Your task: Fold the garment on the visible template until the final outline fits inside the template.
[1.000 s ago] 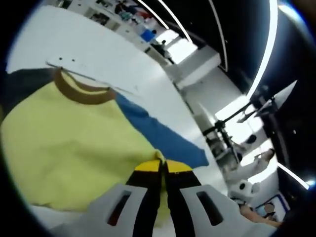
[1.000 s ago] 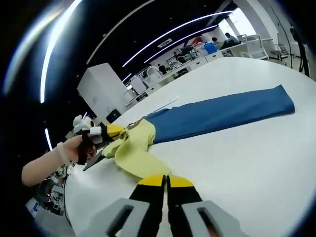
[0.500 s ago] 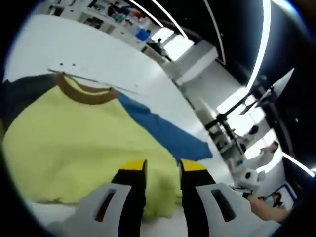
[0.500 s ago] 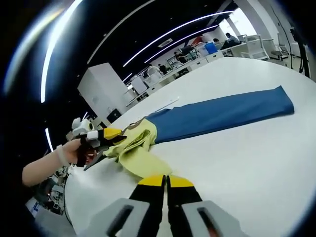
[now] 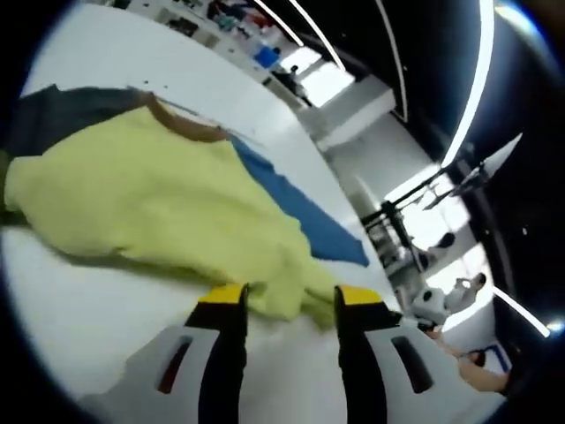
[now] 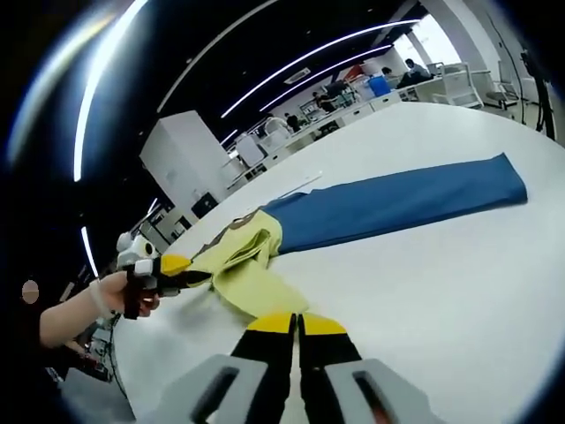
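The garment lies on the white table [image 6: 441, 291]. It has a yellow body [image 5: 150, 199], a brown collar [image 5: 190, 126] and a long blue sleeve [image 6: 397, 199] stretched out flat. In the right gripper view the yellow body [image 6: 243, 265] is bunched in a fold. My left gripper [image 5: 290, 300] is open, and the yellow hem lies loose just past its tips. A hand holds that left gripper [image 6: 181, 269] at the left of the right gripper view. My right gripper [image 6: 287, 322] is shut with nothing in it, just short of the yellow fold.
A dark grey patch [image 5: 53, 115] lies under the garment's far side. A thin white strip [image 6: 296, 185] lies on the table behind the collar. A white cabinet [image 6: 177, 159], desks and people [image 5: 459, 287] stand beyond the table edge.
My left gripper was shut on the yellow hem, then opened, let it go and drew back and down toward the table. The right gripper has stayed still and shut.
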Action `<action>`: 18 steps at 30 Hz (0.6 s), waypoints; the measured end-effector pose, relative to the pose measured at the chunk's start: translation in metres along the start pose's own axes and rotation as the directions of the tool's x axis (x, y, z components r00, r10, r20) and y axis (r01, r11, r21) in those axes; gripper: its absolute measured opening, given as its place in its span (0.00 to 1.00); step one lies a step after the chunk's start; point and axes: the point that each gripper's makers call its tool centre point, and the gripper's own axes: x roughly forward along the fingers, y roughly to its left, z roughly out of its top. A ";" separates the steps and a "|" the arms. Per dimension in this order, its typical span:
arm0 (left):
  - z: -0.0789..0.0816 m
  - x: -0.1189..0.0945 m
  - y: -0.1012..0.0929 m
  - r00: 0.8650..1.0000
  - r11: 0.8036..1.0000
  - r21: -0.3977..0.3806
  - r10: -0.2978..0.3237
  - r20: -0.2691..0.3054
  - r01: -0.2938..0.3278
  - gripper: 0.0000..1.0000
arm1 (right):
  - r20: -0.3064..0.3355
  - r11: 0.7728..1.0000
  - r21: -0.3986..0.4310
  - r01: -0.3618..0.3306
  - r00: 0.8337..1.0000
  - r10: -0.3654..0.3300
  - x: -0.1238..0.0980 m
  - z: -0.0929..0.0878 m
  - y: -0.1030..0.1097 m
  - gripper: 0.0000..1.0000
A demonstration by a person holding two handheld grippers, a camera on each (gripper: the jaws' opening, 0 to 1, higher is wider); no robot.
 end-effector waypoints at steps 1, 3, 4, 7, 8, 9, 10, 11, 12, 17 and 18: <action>-0.002 0.000 0.000 1.000 1.000 -0.001 -0.001 0.001 0.001 0.37 | 0.000 1.000 -0.001 0.000 1.000 0.000 0.000 0.000 0.000 0.00; -0.005 -0.002 0.000 1.000 1.000 -0.010 0.001 0.004 -0.001 0.39 | 0.003 1.000 0.001 0.000 1.000 0.000 0.000 0.000 0.001 0.00; -0.006 -0.002 -0.001 1.000 0.999 -0.032 -0.003 0.012 0.003 0.40 | 0.003 1.000 0.001 -0.001 1.000 0.001 0.000 0.000 0.001 0.00; -0.014 -0.001 -0.008 0.999 0.992 -0.119 -0.040 0.012 0.041 0.40 | 0.003 1.000 0.002 -0.001 1.000 0.001 0.000 -0.001 0.000 0.00; -0.016 0.000 -0.007 0.999 0.992 -0.121 -0.036 0.009 0.037 0.40 | 0.002 1.000 0.003 0.000 1.000 0.000 0.000 -0.001 0.000 0.00; -0.018 0.000 -0.007 0.999 0.992 -0.117 -0.035 0.009 0.035 0.39 | 0.004 1.000 0.002 0.000 1.000 0.000 0.000 -0.001 0.001 0.00; -0.019 0.000 -0.006 1.000 0.991 -0.128 -0.028 0.015 0.030 0.37 | 0.007 1.000 0.000 -0.001 1.000 0.001 0.000 0.000 0.001 0.00; -0.019 0.001 -0.005 0.999 0.989 -0.148 -0.026 0.020 0.029 0.35 | 0.008 1.000 0.000 -0.001 1.000 0.001 -0.001 0.000 0.001 0.00; -0.021 0.003 -0.004 0.999 0.984 -0.172 -0.031 0.024 0.035 0.34 | 0.006 1.000 0.000 -0.002 1.000 0.002 -0.001 0.000 0.001 0.00; -0.019 0.006 0.010 0.998 0.972 -0.236 0.017 0.060 -0.002 0.30 | 0.007 1.000 0.000 -0.003 1.000 0.003 -0.001 0.000 0.001 0.00; -0.018 0.007 0.013 0.997 0.966 -0.258 0.026 0.068 -0.007 0.27 | 0.008 1.000 0.001 -0.004 1.000 0.004 -0.001 0.000 0.001 0.00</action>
